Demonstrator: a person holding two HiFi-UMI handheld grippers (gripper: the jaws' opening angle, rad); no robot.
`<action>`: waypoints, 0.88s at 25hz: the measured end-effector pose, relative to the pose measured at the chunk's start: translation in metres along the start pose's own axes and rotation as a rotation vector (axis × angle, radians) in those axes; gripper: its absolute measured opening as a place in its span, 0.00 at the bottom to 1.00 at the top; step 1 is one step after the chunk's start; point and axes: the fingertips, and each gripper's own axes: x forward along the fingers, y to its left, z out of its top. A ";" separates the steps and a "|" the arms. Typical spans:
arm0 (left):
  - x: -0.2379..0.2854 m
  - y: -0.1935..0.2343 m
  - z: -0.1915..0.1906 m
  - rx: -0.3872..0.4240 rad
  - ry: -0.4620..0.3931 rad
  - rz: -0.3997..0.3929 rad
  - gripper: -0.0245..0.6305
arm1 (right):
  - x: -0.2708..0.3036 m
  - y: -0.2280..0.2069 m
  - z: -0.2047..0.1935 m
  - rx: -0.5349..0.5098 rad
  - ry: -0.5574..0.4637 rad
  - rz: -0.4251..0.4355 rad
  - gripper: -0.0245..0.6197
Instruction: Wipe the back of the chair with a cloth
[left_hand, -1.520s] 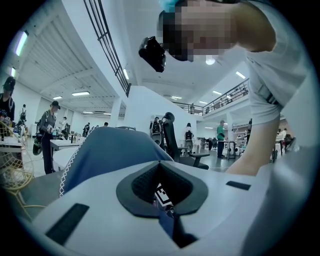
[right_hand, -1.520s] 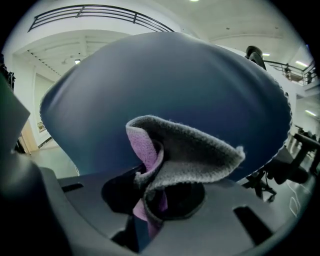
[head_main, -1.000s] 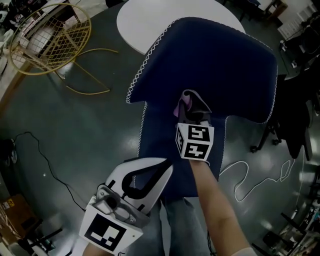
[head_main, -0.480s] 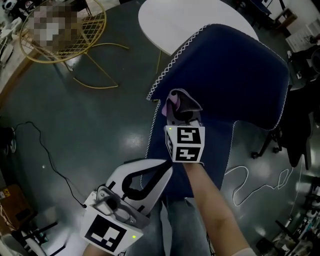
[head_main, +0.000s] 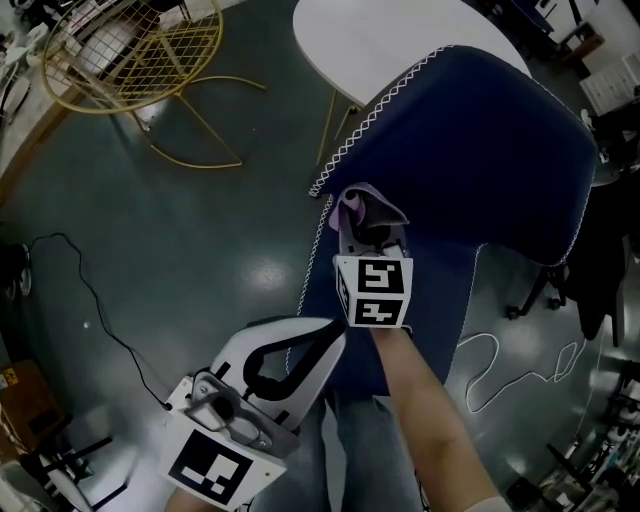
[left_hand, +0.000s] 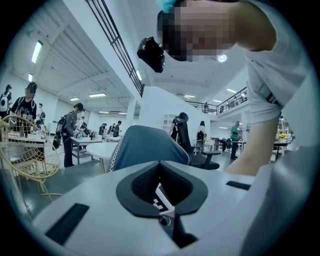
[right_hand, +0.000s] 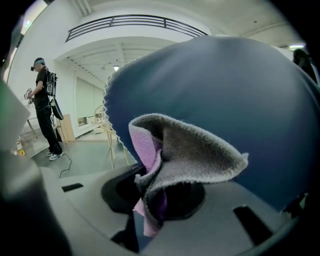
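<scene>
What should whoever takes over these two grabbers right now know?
Right gripper: shut on the cloth, held at the back of the blue chair, near its stitched edge.
Left gripper: shut, empty, low beside the chair.
Done: the pictures don't show how much is already wiped.
Left: probably wiping across the rest of the back.

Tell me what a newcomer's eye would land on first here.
The big dark blue chair back, edged with white zigzag stitching, fills the upper right of the head view. At the centre, in front of it, the right gripper has its jaws shut on a crumpled grey and purple cloth. At the lower left the white left gripper is shut and empty, and a gold wire chair stands at the far upper left.
</scene>
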 end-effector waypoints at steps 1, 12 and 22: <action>0.000 0.001 -0.002 -0.001 0.002 0.003 0.06 | 0.003 0.000 -0.006 0.001 0.018 0.000 0.18; -0.001 0.010 -0.008 0.000 0.018 0.022 0.06 | 0.016 -0.010 -0.028 -0.003 0.081 -0.026 0.18; 0.016 -0.002 -0.008 0.007 0.028 0.001 0.06 | 0.004 -0.062 -0.048 0.012 0.111 -0.112 0.18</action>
